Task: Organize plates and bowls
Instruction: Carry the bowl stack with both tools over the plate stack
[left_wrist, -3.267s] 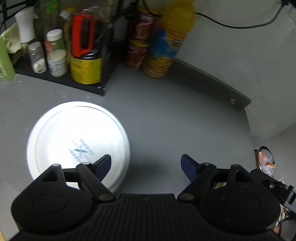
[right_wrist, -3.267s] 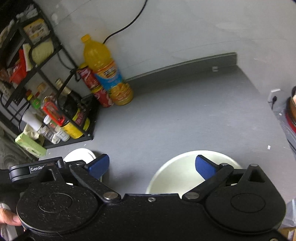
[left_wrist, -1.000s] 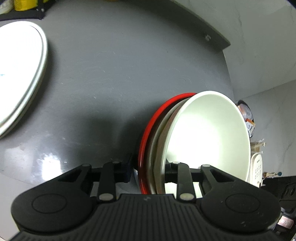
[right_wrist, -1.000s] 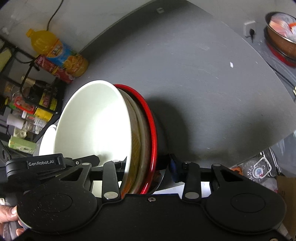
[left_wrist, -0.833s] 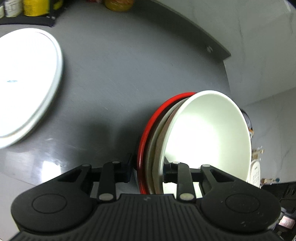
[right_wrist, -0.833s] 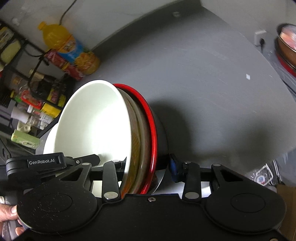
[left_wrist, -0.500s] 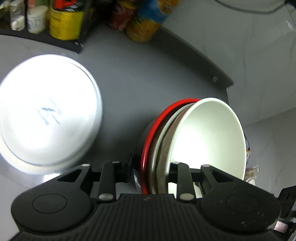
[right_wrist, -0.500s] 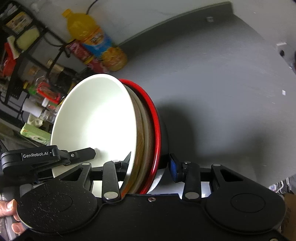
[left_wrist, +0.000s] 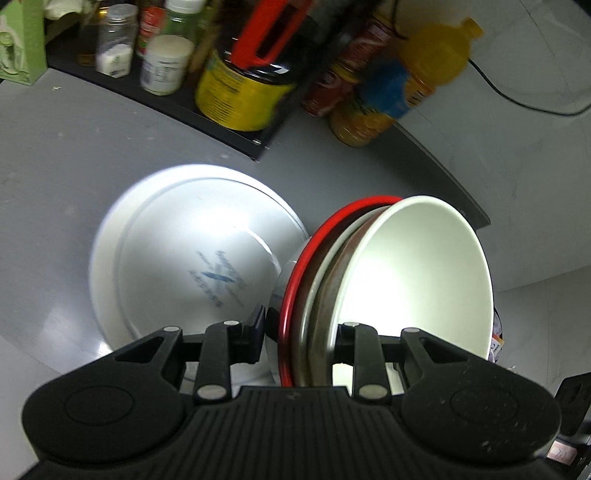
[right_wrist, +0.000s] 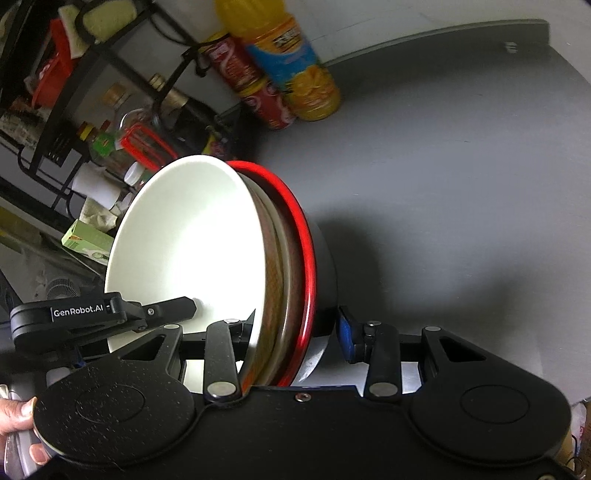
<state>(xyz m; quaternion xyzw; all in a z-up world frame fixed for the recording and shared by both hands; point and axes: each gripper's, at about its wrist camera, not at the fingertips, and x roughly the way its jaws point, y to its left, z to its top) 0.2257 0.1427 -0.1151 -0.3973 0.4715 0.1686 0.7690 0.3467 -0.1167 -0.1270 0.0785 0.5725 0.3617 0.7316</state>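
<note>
Now, left gripper: fingers clamped on the rim of the bowl stack.
Right gripper: fingers pressed on the opposite rim of the same stack (white bowl innermost, red-rimmed bowl outermost).
Bowl stack: held tilted on edge above the grey counter.
White plate: flat on the counter, just left of the stack.
Backdrop: orange juice bottle, condiment rack.

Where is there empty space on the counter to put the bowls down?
The grey counter is bare to the right of the juice bottle, out to the wall. It is crowded on the left by the shelf of jars, and the white plate fills the spot before it.
</note>
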